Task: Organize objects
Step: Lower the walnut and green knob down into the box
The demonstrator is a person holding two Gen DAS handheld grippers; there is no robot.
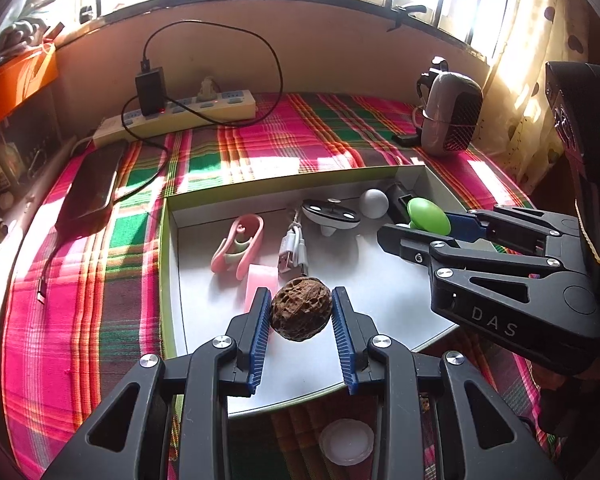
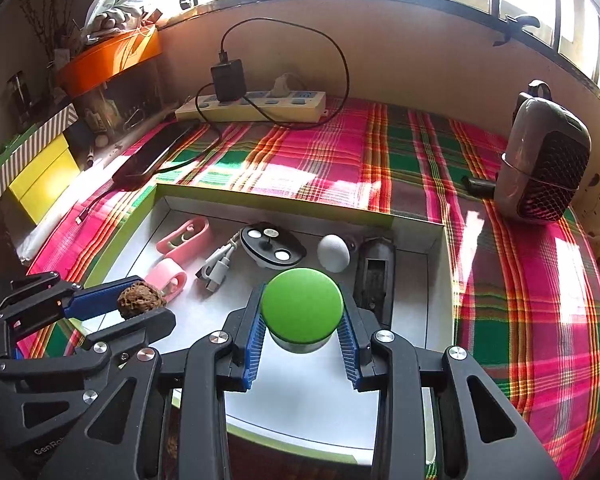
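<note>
My left gripper [image 1: 301, 309] is shut on a brown wrinkled walnut [image 1: 301, 308], held over the near part of a shallow white box [image 1: 380, 280] with green rims. In the right wrist view that walnut [image 2: 140, 300] shows at the lower left in the left gripper [image 2: 142, 302]. My right gripper [image 2: 302, 320] is shut on a round green-topped object [image 2: 302, 306], also above the box [image 2: 412, 292]. From the left wrist view the green object [image 1: 428, 216] and right gripper [image 1: 424, 222] hang at the box's right side.
Inside the box lie a pink clip [image 1: 238, 246], a pink tape roll [image 1: 262, 280], a white USB cable [image 1: 294, 250], a black-and-white oval gadget [image 1: 330, 212], a white ball [image 1: 374, 202] and a black case [image 2: 376, 276]. A power strip [image 1: 180, 114], phone [image 1: 92, 184] and small heater [image 1: 452, 114] stand on the plaid cloth.
</note>
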